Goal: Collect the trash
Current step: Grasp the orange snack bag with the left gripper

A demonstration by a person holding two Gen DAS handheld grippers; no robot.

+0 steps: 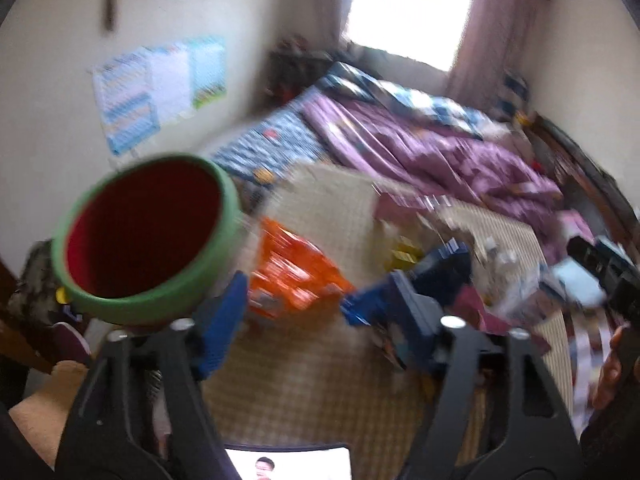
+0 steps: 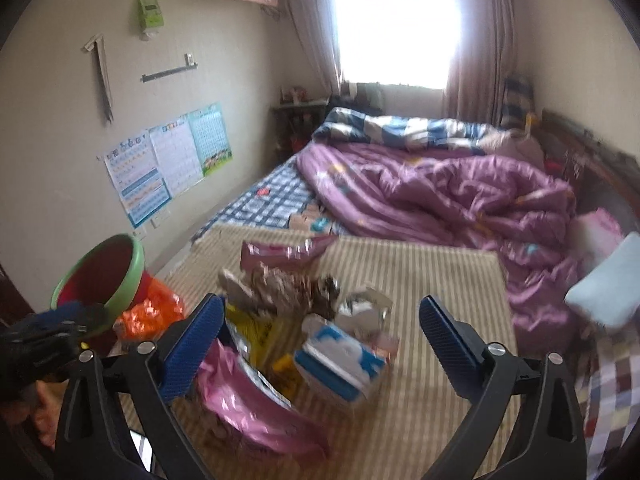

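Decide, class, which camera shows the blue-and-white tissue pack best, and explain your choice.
The right wrist view: the tissue pack lies near the middle, between the open right gripper's fingers, its print visible. The left wrist view is motion-blurred; there I cannot pick the pack out for certain.

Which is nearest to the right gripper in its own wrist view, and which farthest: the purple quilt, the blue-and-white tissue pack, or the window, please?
From the right gripper:
1. Blue-and-white tissue pack, right between its fingers on the striped mat.
2. Purple quilt, mid-bed, ahead and to the right.
3. Window, on the far wall beyond the bed.
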